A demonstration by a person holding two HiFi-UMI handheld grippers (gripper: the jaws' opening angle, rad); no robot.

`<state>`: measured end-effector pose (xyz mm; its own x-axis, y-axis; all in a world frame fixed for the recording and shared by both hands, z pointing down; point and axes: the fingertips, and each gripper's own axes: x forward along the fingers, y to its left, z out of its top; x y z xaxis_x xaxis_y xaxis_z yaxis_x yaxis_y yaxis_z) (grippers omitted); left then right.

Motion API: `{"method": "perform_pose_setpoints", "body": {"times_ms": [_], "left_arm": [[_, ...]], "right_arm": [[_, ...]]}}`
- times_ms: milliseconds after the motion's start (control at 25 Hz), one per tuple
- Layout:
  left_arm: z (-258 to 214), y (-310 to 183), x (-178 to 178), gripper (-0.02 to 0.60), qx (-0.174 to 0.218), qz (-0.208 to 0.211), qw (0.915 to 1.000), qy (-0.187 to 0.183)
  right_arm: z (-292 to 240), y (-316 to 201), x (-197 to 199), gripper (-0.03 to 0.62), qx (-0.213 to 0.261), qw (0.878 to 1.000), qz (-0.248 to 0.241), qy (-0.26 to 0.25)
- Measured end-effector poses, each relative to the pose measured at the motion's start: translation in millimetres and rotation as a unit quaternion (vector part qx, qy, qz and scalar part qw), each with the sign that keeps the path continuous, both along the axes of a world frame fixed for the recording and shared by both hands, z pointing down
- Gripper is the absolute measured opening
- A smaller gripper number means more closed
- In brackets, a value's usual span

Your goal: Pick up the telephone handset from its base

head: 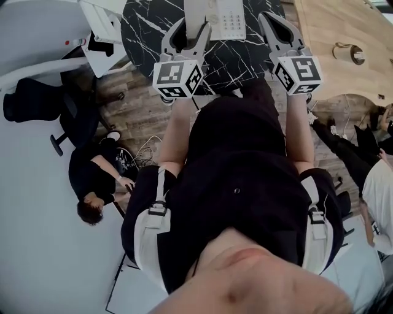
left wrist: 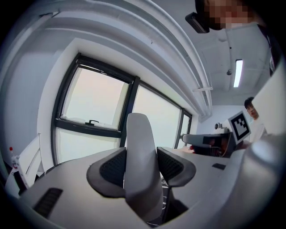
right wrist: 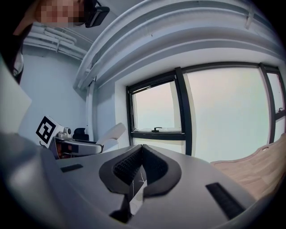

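The white telephone handset [head: 195, 17] stands upright between the jaws of my left gripper [head: 191, 29], which is shut on it. In the left gripper view the handset [left wrist: 139, 156] fills the gap, with both dark pads against its sides, and it is raised against the window. The white telephone base [head: 227, 19] with its keypad lies on the black marble table [head: 147, 30], just right of the handset. My right gripper [head: 270, 23] hovers right of the base. In the right gripper view its jaws [right wrist: 142, 154] meet at the tips with nothing between them.
A white desk and chair [head: 101, 27] stand left of the marble table. A light wooden table [head: 334, 30] with a small round object is at the right. One person [head: 92, 178] sits low at the left, and another person [head: 381, 196] is at the right edge. Large windows [left wrist: 94, 98] lie ahead.
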<state>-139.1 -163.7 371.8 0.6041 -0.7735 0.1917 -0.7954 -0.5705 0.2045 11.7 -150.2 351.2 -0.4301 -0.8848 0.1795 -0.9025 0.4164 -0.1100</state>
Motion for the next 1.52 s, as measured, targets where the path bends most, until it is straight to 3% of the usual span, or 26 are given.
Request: {"method": "perform_pose_setpoints", "body": {"times_ms": [200, 680, 1520], "left_arm": [[-33.2, 3.7, -2.9, 0.225, 0.02, 0.006, 0.9992, 0.034], [-85.7, 18.8, 2.6, 0.225, 0.067, 0.014, 0.9955, 0.065], [-79.7, 30.7, 14.6, 0.225, 0.055, 0.008, 0.9968, 0.058]], "right_arm": [[-20.8, -1.0, 0.3, 0.03, 0.02, 1.0, -0.002, -0.005], [-59.0, 6.6, 8.1, 0.029, 0.06, 0.998, -0.014, -0.02], [-54.6, 16.1, 19.8, 0.029, 0.057, 0.998, -0.023, -0.017]]}}
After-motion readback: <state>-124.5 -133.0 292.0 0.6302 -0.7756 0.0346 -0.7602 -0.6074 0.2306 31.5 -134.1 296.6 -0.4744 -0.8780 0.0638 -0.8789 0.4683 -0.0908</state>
